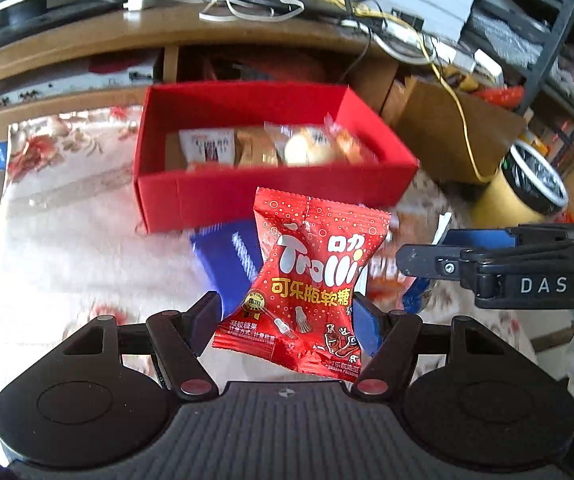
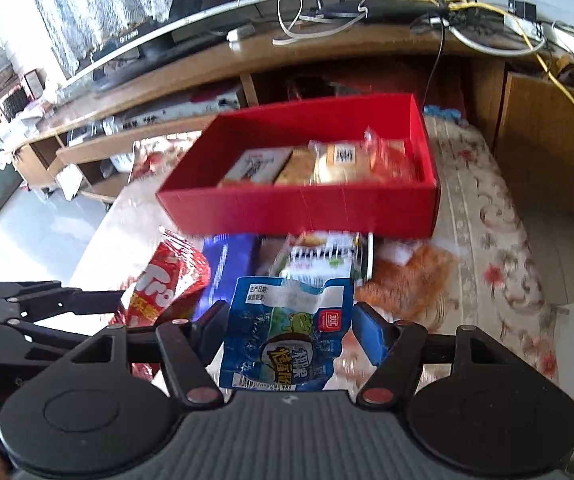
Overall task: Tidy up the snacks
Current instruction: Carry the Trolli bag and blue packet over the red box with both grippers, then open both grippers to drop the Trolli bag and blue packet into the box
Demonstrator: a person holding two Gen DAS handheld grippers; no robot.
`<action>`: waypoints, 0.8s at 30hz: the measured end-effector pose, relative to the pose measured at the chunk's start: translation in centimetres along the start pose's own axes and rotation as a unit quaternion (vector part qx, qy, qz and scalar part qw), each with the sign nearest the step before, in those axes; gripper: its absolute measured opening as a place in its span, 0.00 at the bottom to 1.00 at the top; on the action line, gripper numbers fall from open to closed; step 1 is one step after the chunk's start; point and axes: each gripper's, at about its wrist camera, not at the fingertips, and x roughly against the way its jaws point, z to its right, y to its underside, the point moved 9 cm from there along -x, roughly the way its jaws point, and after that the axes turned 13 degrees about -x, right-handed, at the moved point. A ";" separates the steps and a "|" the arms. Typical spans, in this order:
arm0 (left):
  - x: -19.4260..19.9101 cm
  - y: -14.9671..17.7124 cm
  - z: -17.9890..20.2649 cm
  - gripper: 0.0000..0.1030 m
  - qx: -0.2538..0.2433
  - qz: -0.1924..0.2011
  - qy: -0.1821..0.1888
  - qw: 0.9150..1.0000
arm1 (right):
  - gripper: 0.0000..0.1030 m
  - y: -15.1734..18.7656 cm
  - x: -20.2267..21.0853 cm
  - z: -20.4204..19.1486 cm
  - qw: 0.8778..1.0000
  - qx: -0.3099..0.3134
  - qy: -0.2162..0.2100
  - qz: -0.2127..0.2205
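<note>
My left gripper [image 1: 291,316] is shut on a red Trolli candy packet [image 1: 311,276] and holds it upright above the cloth, short of the red box [image 1: 247,200]. My right gripper [image 2: 287,328] is shut on a blue snack packet [image 2: 287,336], also held in front of the red box [image 2: 299,208]. The box holds several wrapped snacks [image 1: 271,146] along its near wall. The Trolli packet [image 2: 167,284] and left gripper show at the left of the right wrist view. The right gripper's arm [image 1: 507,272] shows at the right of the left wrist view.
Loose snacks lie in front of the box: a blue packet [image 2: 227,268], a green-white packet [image 2: 327,260] and an orange one [image 2: 411,276]. A floral cloth [image 2: 487,220] covers the surface. A wooden TV stand [image 1: 167,36] with cables stands behind. A yellow bin [image 1: 527,184] is at right.
</note>
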 end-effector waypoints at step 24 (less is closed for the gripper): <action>-8.3 -10.9 -4.5 0.73 0.042 0.035 -0.040 0.998 | 0.65 -13.1 -7.3 -0.3 0.999 -0.015 0.004 0.032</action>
